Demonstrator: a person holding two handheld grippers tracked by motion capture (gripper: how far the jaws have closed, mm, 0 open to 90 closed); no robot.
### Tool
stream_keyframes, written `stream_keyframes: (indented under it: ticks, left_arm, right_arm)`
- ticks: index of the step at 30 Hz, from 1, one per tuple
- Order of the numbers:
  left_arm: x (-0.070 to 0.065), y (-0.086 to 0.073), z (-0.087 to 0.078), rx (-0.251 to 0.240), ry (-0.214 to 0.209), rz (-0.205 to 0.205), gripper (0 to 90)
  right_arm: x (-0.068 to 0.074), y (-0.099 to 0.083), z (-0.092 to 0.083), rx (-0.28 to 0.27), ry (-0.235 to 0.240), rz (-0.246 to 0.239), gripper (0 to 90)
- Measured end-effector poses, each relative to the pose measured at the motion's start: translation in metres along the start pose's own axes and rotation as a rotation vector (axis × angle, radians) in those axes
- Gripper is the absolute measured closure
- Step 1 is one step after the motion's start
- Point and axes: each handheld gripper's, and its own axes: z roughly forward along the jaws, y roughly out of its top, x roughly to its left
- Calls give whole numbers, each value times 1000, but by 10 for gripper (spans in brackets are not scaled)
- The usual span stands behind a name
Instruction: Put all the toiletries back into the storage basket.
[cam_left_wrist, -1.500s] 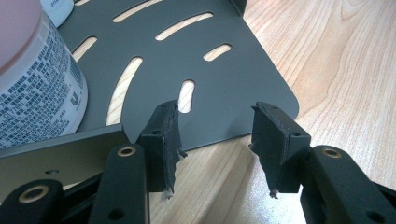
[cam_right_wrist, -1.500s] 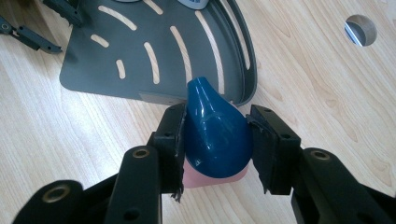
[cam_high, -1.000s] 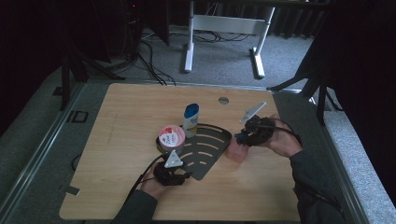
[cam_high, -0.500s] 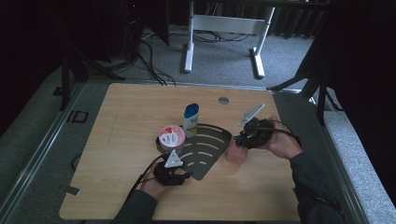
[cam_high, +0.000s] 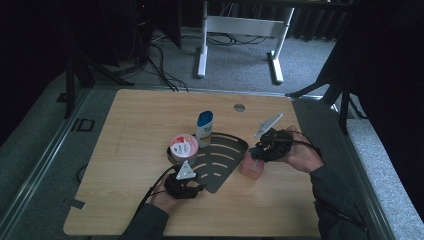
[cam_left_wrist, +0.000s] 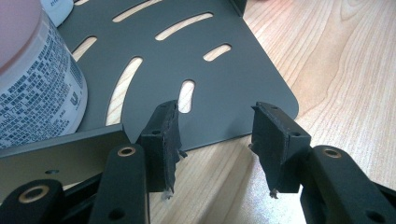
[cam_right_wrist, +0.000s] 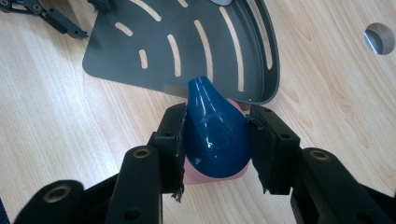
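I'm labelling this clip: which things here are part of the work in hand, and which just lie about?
In hand:
- pink bottle with blue cap, clamped by the right gripper
- dark slotted tray, its corner by the left gripper

Lying about:
- white bottle with blue cap
- pink-lidded jar
- table

- shelf tray (cam_high: 227, 162): dark grey, pale slots
- pump bottle (cam_right_wrist: 217, 135): pink body, glossy blue cap
- tub (cam_left_wrist: 32, 79): white label, dense black print
- table (cam_high: 140, 115): light wood grain
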Motion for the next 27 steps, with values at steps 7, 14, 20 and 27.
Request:
stream_keyframes:
  ticks: [7, 14, 20, 27]
  left_arm:
    - [0, 0, 0, 0, -1, -1, 516]
    - [0, 0, 0, 0, -1, -1, 516]
    - [0, 0, 0, 0, -1, -1, 516]
    - [0, 0, 0, 1, -1, -1, 516]
  right_arm:
    - [4, 0, 0, -8, 5, -8, 584]
    - [11, 3, 0, -3, 24, -27, 584]
    - [15, 5, 0, -8, 33, -42, 584]
    - [23, 8, 0, -10, 56, -67, 584]
